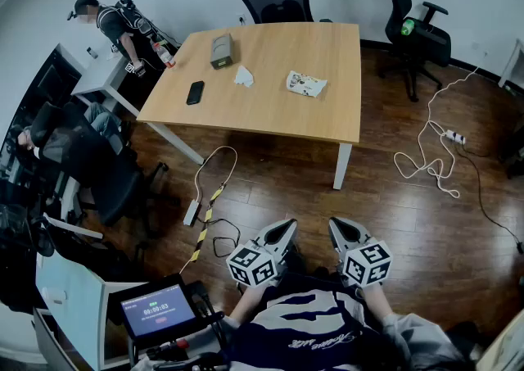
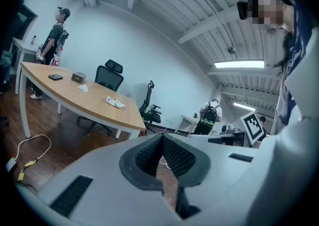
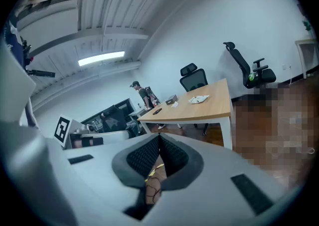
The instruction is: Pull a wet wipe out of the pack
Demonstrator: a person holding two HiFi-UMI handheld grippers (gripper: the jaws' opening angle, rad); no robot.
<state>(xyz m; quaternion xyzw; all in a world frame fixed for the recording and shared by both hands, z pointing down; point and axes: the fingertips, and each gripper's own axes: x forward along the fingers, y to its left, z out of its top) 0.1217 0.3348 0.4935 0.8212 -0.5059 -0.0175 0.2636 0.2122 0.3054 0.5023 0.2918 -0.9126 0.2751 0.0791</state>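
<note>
1. The pull is not yet beginning. The person is standing well back from the table (image 1: 270, 111), holding the left gripper (image 1: 286, 228) and right gripper (image 1: 336, 227) with jaws pressed together, pinching nothing.
2. What appears to be the wet wipe pack (image 1: 306, 83) is lying untouched on the table's right half.
3. Next, the person is likely needing to step up to the table, spread the jaws, and steady the pack while pinching a wipe.
4. A crumpled wipe (image 1: 244, 76), grey box (image 1: 221, 51) and phone (image 1: 195, 92) are sitting on the table's left half. A floor cable (image 1: 205, 220) is lying before the table, across the approach.

Your left gripper (image 2: 162, 139) has its dark ribbed pads pressed together at the tips, with nothing between them. At nine o'clock stands a long light wooden table (image 2: 94, 106), carrying a flat white patterned pack (image 2: 115, 102).
</note>
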